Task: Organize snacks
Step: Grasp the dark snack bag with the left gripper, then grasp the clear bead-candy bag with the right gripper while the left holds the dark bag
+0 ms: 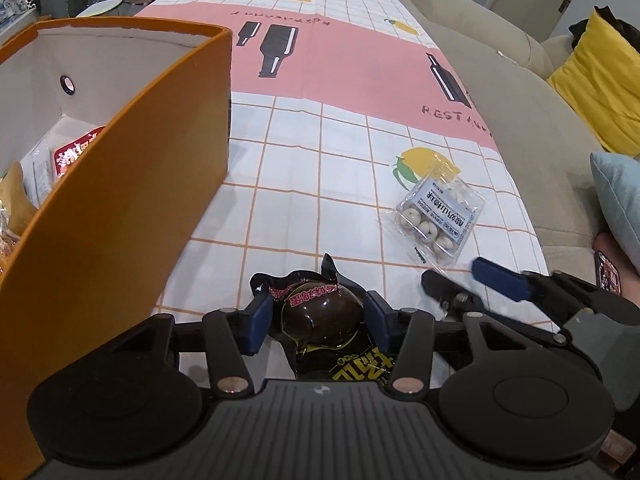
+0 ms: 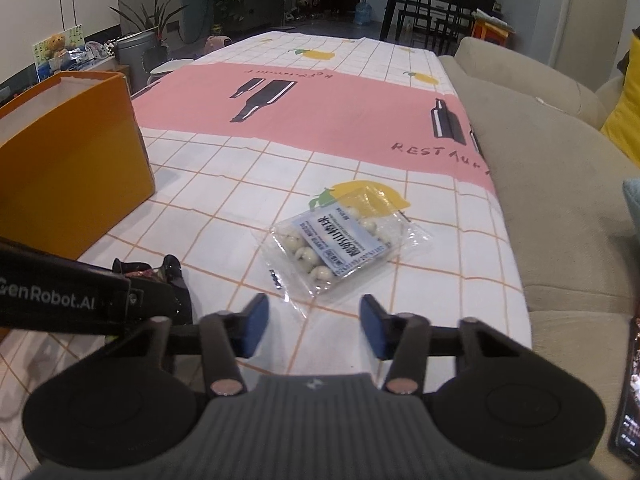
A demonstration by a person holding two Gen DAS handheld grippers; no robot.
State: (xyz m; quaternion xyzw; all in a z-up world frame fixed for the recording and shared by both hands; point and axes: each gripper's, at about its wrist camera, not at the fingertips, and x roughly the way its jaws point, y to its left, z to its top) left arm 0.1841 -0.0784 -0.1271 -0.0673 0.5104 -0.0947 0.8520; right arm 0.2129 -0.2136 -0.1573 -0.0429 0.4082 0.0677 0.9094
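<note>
Snack pouch, dark glossy plastic with a brown egg-shaped lump inside (image 1: 316,318), sits between the blue pads of the left gripper (image 1: 317,312); both pads press its sides, so the jaws are clenched on it, low over the checked tablecloth (image 1: 296,200). Its long axis runs back toward the camera, printed tail under the gripper body.

Right gripper (image 2: 314,322): jaws partly closed, nothing between the pads. Just ahead, slightly right of its line, lies the clear flat packet of pale round candies with a blue-white label (image 2: 340,246), long axis skewed to the jaws. Right hand is nearer it.

Farther left, the orange cardboard box with white lining (image 1: 132,184) stands open-topped, holding a red-labelled packet (image 1: 76,152) and others, partly hidden.
</note>
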